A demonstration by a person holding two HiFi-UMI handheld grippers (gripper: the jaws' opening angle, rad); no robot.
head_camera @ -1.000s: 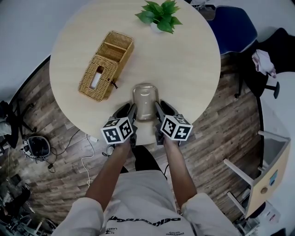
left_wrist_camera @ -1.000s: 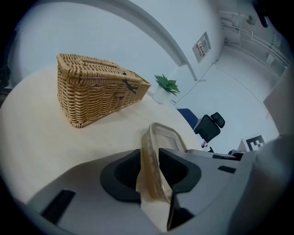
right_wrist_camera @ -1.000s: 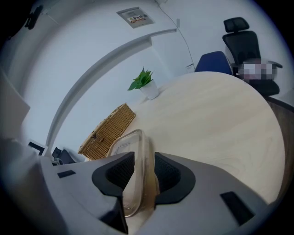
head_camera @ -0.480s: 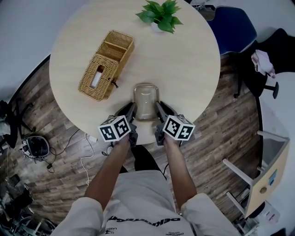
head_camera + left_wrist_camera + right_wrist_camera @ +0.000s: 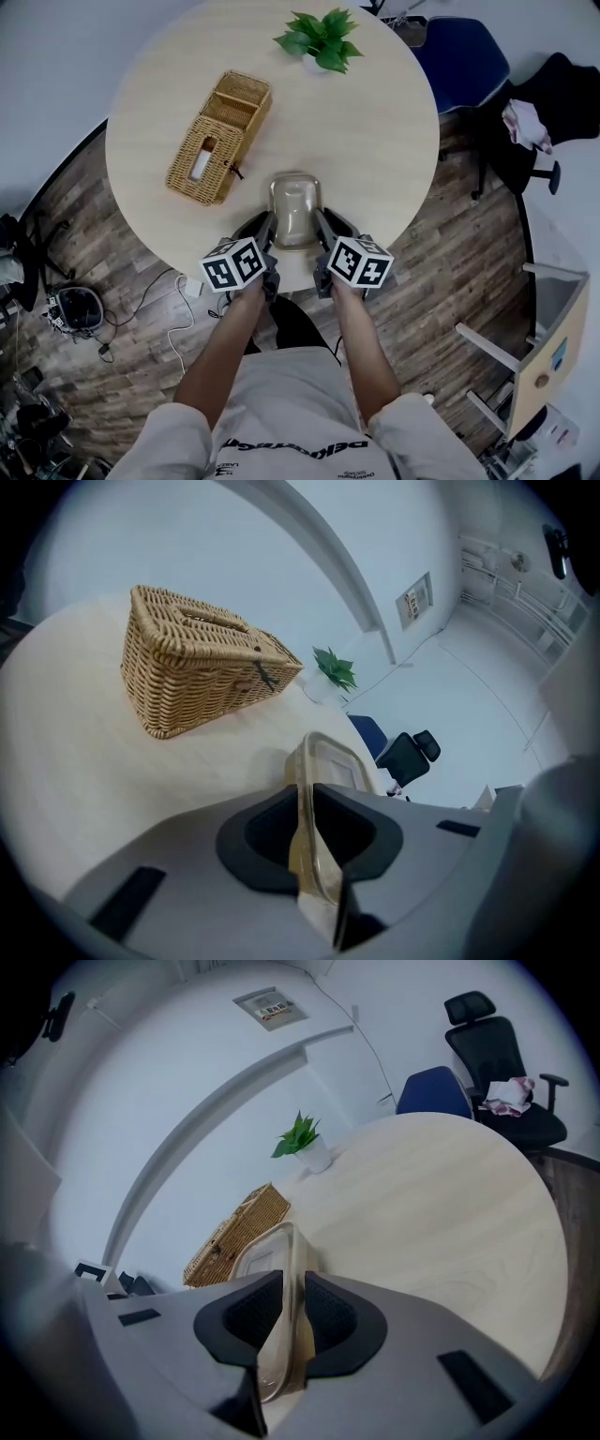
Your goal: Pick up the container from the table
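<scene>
1. We hold a gripper in each hand at the near edge of the round, pale wood worktop (image 5: 375, 141), forearms side by side.
2. The container (image 5: 295, 208), a clear plastic tub with rounded corners, sits between the two grippers near that edge. We cannot tell whether its base rests on the worktop or hangs just clear of it.
3. The left gripper (image 5: 268, 223) is at the container's left side. In the left gripper view its jaws are closing, and the dark pads of the left gripper (image 5: 307, 797) clamp the thin rim of the container (image 5: 326, 761) from both sides.
4. The right gripper (image 5: 322, 221) is at the container's right side. In the right gripper view its jaws are closing too, and the right gripper (image 5: 292, 1288) has the rim of the container (image 5: 267, 1252) pinched between its pads.
5. A wicker basket (image 5: 218, 137) lies on the worktop beyond and to the left, well apart from the container.
6. A potted plant (image 5: 319, 37) stands at the far edge.
7. A blue chair (image 5: 464, 61) stands off the worktop at the far right.
</scene>
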